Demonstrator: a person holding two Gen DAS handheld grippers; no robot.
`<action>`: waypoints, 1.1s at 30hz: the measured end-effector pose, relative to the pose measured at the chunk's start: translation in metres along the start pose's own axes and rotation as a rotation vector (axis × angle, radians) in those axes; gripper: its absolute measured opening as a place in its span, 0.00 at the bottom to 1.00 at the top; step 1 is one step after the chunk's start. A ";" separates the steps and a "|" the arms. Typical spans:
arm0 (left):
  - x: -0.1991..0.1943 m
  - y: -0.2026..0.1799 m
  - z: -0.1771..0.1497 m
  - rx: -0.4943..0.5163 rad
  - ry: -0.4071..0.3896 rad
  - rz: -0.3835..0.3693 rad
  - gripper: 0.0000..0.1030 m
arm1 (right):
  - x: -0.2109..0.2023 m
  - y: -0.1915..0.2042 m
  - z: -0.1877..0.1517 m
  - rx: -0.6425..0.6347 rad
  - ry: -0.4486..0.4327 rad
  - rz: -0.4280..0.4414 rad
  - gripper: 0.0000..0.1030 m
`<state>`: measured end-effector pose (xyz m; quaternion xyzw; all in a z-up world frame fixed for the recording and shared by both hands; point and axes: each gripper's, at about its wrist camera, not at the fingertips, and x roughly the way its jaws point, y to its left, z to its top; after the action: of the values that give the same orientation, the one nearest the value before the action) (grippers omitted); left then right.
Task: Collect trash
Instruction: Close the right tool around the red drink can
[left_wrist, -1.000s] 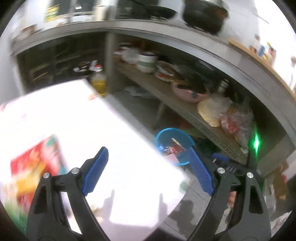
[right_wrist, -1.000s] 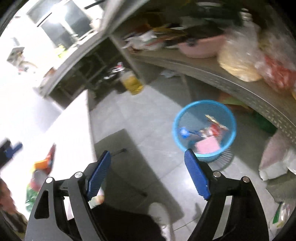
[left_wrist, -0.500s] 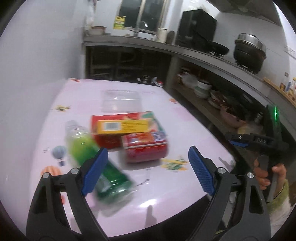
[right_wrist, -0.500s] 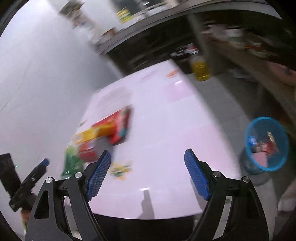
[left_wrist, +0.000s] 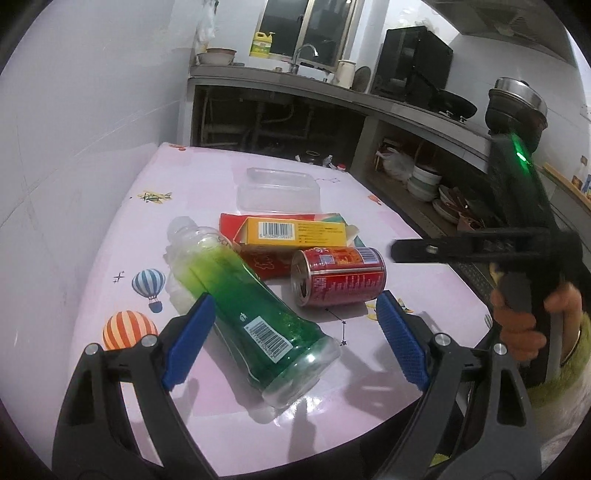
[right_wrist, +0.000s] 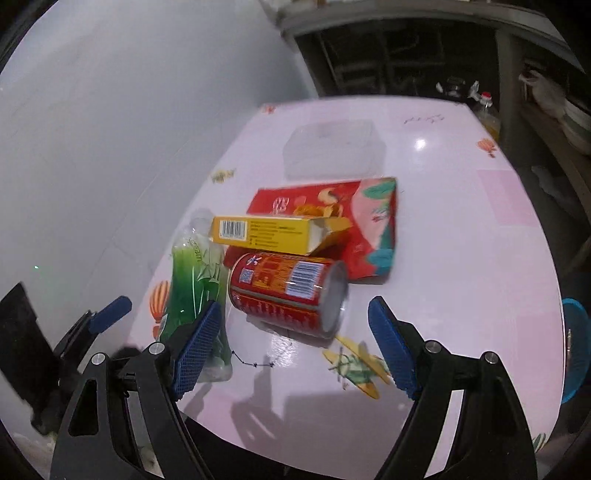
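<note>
left wrist view: the step in hand looks like lining up for the next pick. the left gripper (left_wrist: 291, 339) hangs over the near end of the pink surface (left_wrist: 424, 280), jaws wide and empty. the green plastic bottle (left_wrist: 243, 306) lies on its side with its base end between the jaws, untouched. the red can (left_wrist: 338, 277) lies just beside it, the yellow carton (left_wrist: 295, 230) rests on the red packet (left_wrist: 273, 264), and a clear plastic tray (left_wrist: 277, 190) sits farther back. next the jaws need lowering and closing across the bottle.

right wrist view: the right gripper (right_wrist: 295, 343) is also wide and empty, with the can just beyond its jaws. the blue bin (right_wrist: 574, 350) shows past the surface's right edge.
</note>
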<state>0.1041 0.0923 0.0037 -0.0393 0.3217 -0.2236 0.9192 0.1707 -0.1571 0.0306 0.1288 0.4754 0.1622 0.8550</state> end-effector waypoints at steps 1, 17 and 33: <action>0.001 0.000 0.000 -0.002 0.000 -0.001 0.82 | 0.005 0.004 0.004 0.001 0.018 -0.013 0.77; 0.003 0.038 -0.010 -0.104 0.005 0.001 0.82 | 0.068 0.048 0.032 0.004 0.143 -0.311 0.90; -0.005 0.038 -0.010 -0.097 -0.028 -0.028 0.82 | 0.049 -0.011 0.014 0.227 0.116 0.024 0.57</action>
<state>0.1088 0.1293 -0.0095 -0.0912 0.3184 -0.2199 0.9176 0.2085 -0.1482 -0.0037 0.2208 0.5380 0.1245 0.8039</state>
